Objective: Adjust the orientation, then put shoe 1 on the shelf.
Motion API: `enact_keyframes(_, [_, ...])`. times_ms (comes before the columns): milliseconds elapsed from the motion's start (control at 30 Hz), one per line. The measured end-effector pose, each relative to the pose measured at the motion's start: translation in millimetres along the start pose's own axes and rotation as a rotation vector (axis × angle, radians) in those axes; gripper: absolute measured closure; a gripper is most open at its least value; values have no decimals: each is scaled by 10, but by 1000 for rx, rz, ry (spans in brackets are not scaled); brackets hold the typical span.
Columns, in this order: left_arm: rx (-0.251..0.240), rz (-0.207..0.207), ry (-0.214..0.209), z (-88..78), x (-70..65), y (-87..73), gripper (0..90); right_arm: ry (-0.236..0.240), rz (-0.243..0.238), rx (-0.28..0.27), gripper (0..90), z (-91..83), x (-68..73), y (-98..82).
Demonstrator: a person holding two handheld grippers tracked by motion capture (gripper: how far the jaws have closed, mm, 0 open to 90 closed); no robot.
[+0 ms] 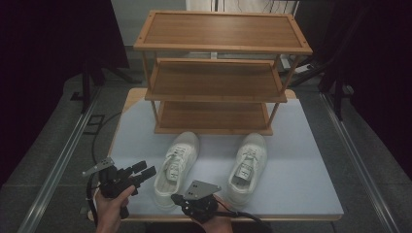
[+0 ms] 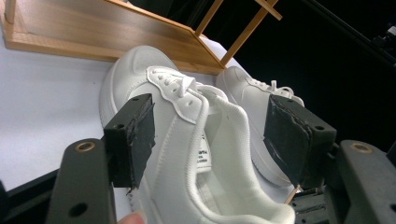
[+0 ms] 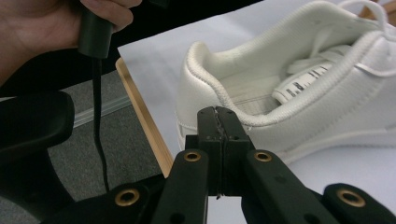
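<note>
Two white sneakers stand side by side on the pale table, toes toward a wooden three-shelf rack. Beside the left sneaker, at its outer side near the heel, my left gripper is open. In the left gripper view its pads frame that sneaker's collar without touching it, and the right sneaker lies beyond. My right gripper is at the table's near edge, just behind the left sneaker's heel. In the right gripper view the right gripper is shut on nothing, a little short of the heel.
The right sneaker sits apart from both grippers. The rack's bottom shelf lies just past the toes. The table has a wooden front edge with grey floor below. Metal rails run along the floor on both sides.
</note>
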State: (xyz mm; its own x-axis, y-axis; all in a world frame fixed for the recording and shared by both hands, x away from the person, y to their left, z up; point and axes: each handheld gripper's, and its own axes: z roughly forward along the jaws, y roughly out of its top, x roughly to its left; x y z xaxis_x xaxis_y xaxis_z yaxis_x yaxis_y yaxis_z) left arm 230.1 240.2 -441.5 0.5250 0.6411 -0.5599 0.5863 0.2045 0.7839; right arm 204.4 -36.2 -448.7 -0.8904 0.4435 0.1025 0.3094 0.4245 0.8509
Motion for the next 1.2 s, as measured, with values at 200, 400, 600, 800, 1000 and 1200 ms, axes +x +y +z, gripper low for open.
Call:
enact_keyframes(200, [-2, -3, 4, -26, 17, 2, 340, -12, 1, -28, 875, -40, 4, 6])
enact_keyframes(400, [4, -1, 7, 3, -1, -5, 341, -70, 28, -109, 847, -527, -167, -45])
enact_keyframes(600, [7, 5, 13, 14, -29, -4, 343, -145, 92, -170, 774, -1003, -423, -299])
enact_keyframes(800, [2, 23, 19, 5, -61, 49, 343, -188, 102, -194, 726, -1210, -513, -360])
enact_keyframes(1000, [7, 52, 21, 118, -98, 132, 344, -221, 118, -207, 710, -1316, -582, -402])
enact_keyframes(1200, [14, 88, 26, 293, -133, 214, 356, -238, 126, -216, 708, -1365, -610, -416])
